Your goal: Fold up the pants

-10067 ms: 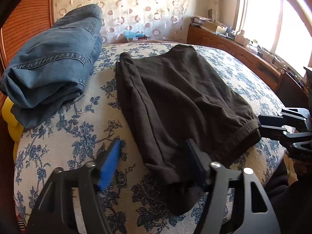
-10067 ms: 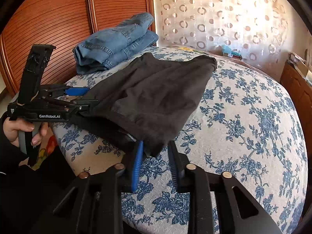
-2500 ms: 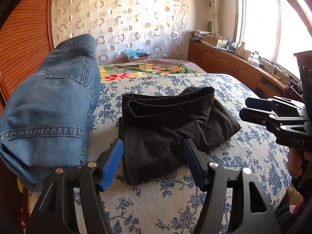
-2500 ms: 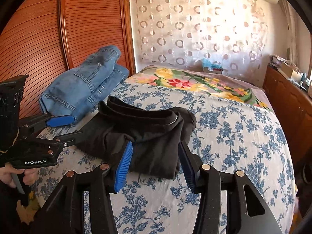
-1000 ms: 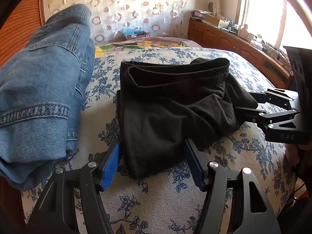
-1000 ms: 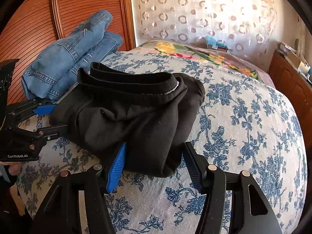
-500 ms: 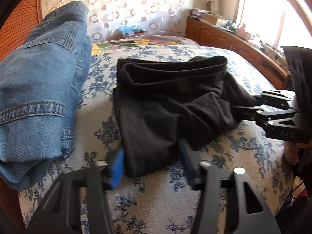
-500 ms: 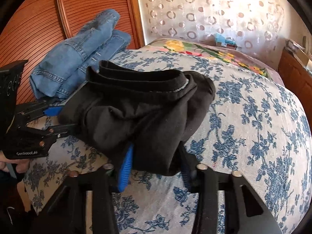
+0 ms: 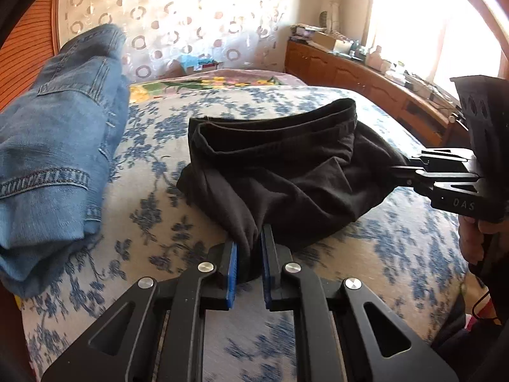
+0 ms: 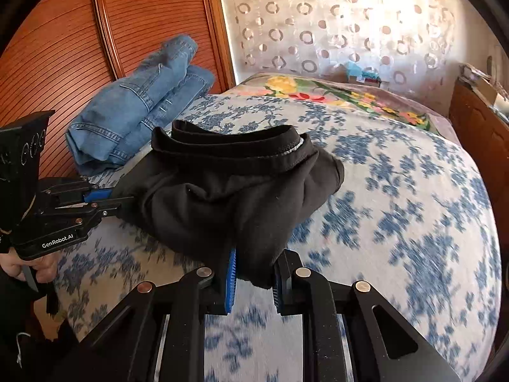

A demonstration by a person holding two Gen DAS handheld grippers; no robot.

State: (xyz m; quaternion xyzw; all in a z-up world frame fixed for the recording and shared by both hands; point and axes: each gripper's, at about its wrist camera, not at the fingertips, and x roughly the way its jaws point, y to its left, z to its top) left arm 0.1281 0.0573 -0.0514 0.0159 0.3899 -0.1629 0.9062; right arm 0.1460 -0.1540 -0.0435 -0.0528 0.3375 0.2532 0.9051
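Observation:
The black pants (image 9: 286, 165) (image 10: 229, 184) lie folded in a bundle on the blue-flowered bedspread (image 9: 152, 222), waistband at the far side. My left gripper (image 9: 249, 248) is closing on the near left corner, with black cloth pinched between its blue pads. My right gripper (image 10: 253, 270) is closing on the near right corner, cloth bunched between its pads. Each gripper shows in the other's view: the right gripper (image 9: 413, 172) at the bundle's right edge, the left gripper (image 10: 105, 199) at its left edge. The near edge of the pants is drawn up off the bed.
Folded blue jeans (image 9: 54, 146) (image 10: 136, 105) lie at the bed's left against a wooden slatted panel (image 10: 63, 47). A floral blanket (image 10: 334, 95) covers the bed's far end. A wooden cabinet (image 9: 366, 76) with clutter runs under the bright window on the right.
Both grippers' jaws have closed from wide apart onto the near corners of the black pants. The near edge has bunched and lifted, and both hands have moved slightly.

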